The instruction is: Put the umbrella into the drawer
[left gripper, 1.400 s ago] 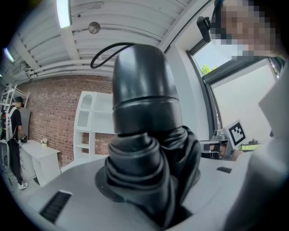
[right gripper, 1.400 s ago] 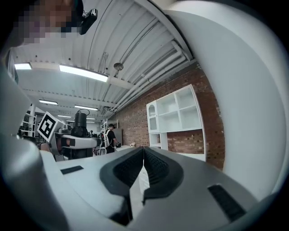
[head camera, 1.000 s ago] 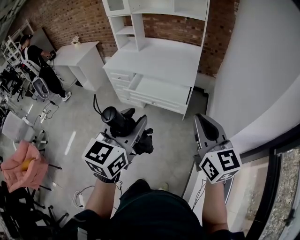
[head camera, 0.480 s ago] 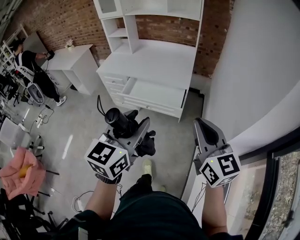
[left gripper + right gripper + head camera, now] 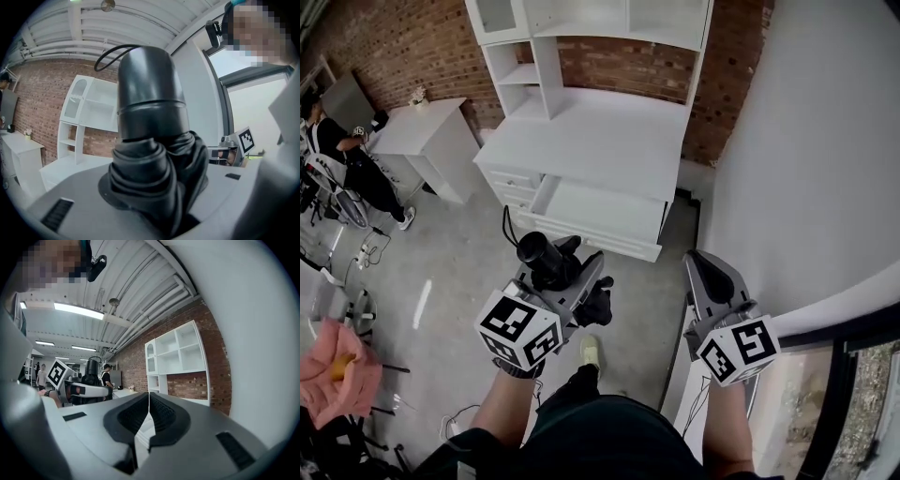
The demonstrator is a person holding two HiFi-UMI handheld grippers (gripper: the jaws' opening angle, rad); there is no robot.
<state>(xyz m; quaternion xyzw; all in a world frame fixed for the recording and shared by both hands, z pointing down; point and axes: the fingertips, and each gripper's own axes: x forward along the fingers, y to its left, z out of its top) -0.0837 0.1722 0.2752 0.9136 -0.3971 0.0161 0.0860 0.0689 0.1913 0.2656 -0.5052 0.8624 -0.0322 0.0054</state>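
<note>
A folded black umbrella [image 5: 546,260] with a round handle and wrist loop sits clamped in my left gripper [image 5: 581,274], its handle end pointing up toward the desk. In the left gripper view the umbrella [image 5: 150,140] fills the middle, with its fabric bunched between the jaws of that gripper [image 5: 154,206]. My right gripper [image 5: 701,261] is shut and holds nothing; in the right gripper view its pads [image 5: 140,416] meet. Ahead stands the white desk [image 5: 600,131] with an open drawer [image 5: 591,236] that looks bare inside. Both grippers hang over the floor, short of the drawer.
A white wall [image 5: 806,150] runs close along the right, with a window frame [image 5: 853,375] at lower right. A small white table [image 5: 427,127] and a seated person [image 5: 342,164] are at far left. A pink cloth [image 5: 337,375] lies at lower left, near cables.
The desk and its open drawer have come nearer and lower in the head view. Both grippers have moved forward toward it together, and the umbrella is still held.
</note>
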